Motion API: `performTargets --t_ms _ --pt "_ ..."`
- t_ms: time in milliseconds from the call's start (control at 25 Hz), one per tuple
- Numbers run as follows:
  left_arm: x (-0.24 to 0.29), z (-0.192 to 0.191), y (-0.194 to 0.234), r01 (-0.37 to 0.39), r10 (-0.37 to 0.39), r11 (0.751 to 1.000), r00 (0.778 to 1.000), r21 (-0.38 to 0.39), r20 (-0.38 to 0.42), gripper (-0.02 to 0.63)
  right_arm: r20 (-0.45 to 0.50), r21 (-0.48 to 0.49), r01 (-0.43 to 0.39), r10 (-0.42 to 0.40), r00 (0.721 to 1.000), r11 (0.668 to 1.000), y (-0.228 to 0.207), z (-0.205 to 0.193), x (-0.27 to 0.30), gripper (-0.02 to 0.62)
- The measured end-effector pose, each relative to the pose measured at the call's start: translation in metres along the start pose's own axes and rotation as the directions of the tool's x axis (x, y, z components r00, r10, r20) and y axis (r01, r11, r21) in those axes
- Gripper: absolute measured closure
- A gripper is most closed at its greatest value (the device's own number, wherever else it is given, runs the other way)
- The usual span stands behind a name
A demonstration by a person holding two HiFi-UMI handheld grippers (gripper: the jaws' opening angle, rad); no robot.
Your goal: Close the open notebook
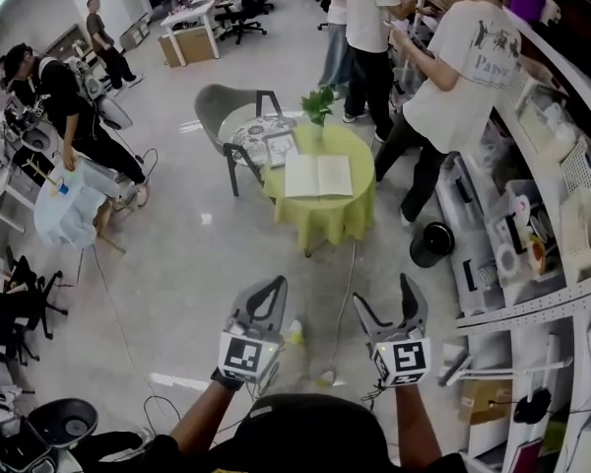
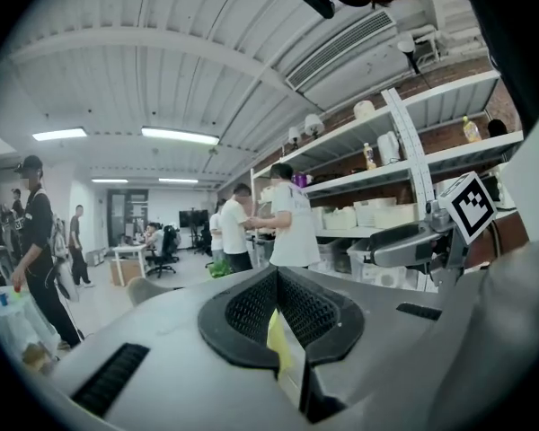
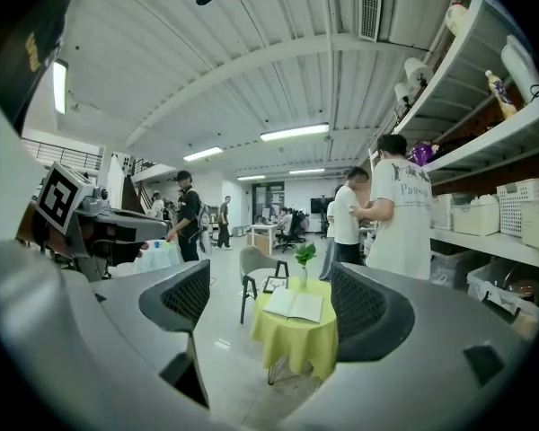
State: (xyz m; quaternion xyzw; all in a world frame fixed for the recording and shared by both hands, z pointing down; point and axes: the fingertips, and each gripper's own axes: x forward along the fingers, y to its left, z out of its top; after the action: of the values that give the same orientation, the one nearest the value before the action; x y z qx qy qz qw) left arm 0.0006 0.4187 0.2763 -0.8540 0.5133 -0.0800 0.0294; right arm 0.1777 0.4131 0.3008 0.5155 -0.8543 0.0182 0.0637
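Two grippers in play, then. How did their jaws stand?

— The left gripper had its jaws together, with nothing gripped that I could make out. A yellowish sliver showed at the seam, and I couldn't tell what it was. The right gripper stood spread wide, with nothing between the pads.

— And the notebook?

— The notebook lay open and flat on the round table with the yellow-green cloth, well ahead of both grippers across bare floor. A plant and a small picture frame stood just behind it, with a chair beyond.

— So which step was that?

— The approach, I'd say. Nothing was touching the pages, and the closing itself was not yet begun.

— What did the next move call for?

— Getting to the table first. Then the wide gripper would need to catch one outer edge of the notebook and swing that half over onto the other, keeping clear of the plant.
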Motion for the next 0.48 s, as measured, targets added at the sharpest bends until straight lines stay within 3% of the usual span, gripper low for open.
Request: performTargets --t_ms 480 --pt "0.078 0.012 0.093 0.002 -0.002 0.999 1.000 -0.034 0.012 0.588 -0.015 -0.009 0.026 -0.026 1.000 1.000 -0.019 0.031 0.110 0.189"
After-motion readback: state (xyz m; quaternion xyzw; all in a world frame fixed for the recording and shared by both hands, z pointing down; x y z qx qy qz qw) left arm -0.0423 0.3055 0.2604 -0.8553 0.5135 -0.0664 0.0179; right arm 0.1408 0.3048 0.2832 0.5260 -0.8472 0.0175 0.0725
